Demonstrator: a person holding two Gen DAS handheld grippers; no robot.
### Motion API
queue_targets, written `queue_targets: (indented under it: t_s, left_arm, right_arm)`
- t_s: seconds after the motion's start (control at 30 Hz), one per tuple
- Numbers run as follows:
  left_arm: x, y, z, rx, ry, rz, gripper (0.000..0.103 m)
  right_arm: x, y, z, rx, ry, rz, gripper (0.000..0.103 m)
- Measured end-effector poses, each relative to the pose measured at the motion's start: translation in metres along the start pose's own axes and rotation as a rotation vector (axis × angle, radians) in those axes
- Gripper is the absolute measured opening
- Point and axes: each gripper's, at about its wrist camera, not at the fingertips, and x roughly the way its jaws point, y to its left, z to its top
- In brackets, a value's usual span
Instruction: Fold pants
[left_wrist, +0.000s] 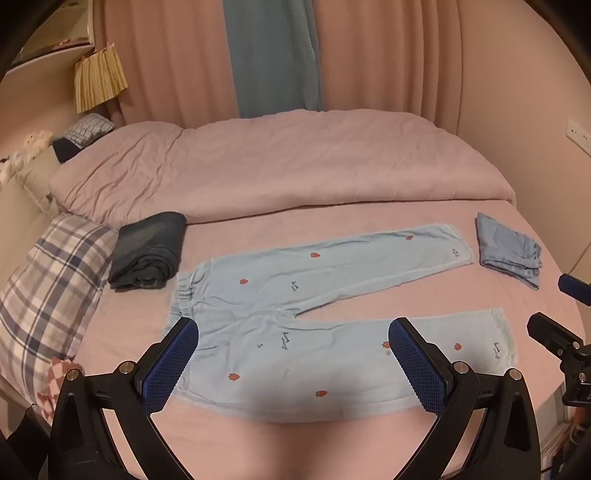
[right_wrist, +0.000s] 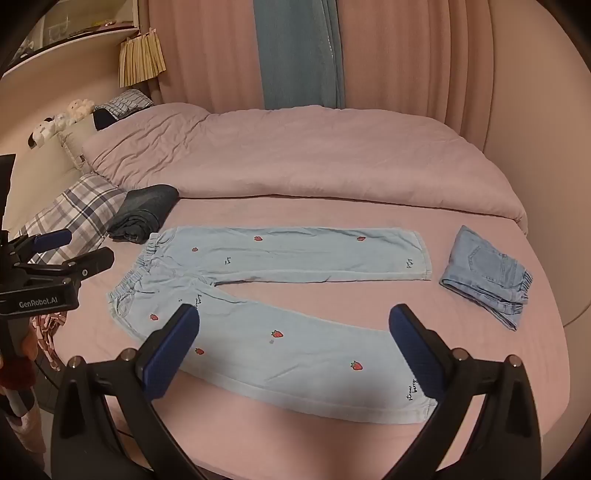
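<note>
Low in both views our left gripper (left_wrist: 293, 363) and right gripper (right_wrist: 293, 350) hang released, jaws spread wide with nothing between them, above the pants (left_wrist: 332, 295), which lie flat mid-frame on the bed (left_wrist: 258, 439), legs splayed apart. We judge that pinching one thin layer could drag the sheet up. Farther back, a dark bundle (left_wrist: 149, 251) just beside the waistband and folded jeans (right_wrist: 487, 273) near the far cuff could get snagged.
</note>
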Motion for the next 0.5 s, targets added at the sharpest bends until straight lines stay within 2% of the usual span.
queue_targets:
  t_s: [0.5]
  left_arm:
    - [0.000,0.008,-0.002,-0.001,0.002,-0.006,0.103]
  right_arm:
    - [0.002,0.003,0.000,-0.006,-0.001,-0.003,0.103]
